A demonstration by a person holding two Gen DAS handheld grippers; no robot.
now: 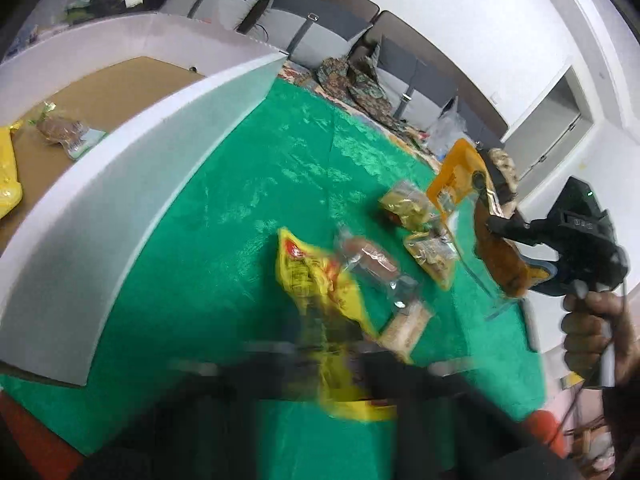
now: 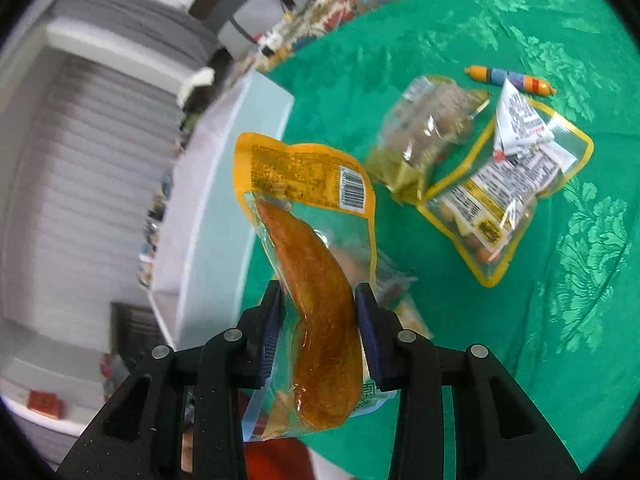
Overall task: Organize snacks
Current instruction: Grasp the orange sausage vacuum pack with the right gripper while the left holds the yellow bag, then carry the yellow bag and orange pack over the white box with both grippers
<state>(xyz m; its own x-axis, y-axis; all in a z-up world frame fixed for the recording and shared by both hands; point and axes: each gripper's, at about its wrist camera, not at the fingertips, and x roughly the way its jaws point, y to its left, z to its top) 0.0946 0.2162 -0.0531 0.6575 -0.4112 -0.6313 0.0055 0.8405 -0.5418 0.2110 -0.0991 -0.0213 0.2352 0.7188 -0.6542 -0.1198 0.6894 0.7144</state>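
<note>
My left gripper (image 1: 332, 360) is blurred at the bottom of the left wrist view, shut on a yellow snack bag (image 1: 316, 284) that hangs above the green tablecloth (image 1: 240, 200). My right gripper (image 2: 320, 320) is shut on a clear pack with a yellow top and an orange-brown meat piece (image 2: 316, 280), held in the air. In the left wrist view the same pack (image 1: 464, 184) shows at the right in the right gripper (image 1: 516, 248), held by a hand (image 1: 592, 328). On the cloth lie a pack of brown balls (image 2: 432, 120), a yellow-rimmed pack (image 2: 508, 200) and a small sausage (image 2: 508, 78).
A white box (image 1: 132, 184) with a cardboard floor stands on the left and holds a brown snack pack (image 1: 64, 132) and a yellow pack (image 1: 8, 176). More clear snack packs (image 1: 372, 260) lie on the cloth near the yellow bag. A grey sofa (image 1: 320, 28) runs behind the table.
</note>
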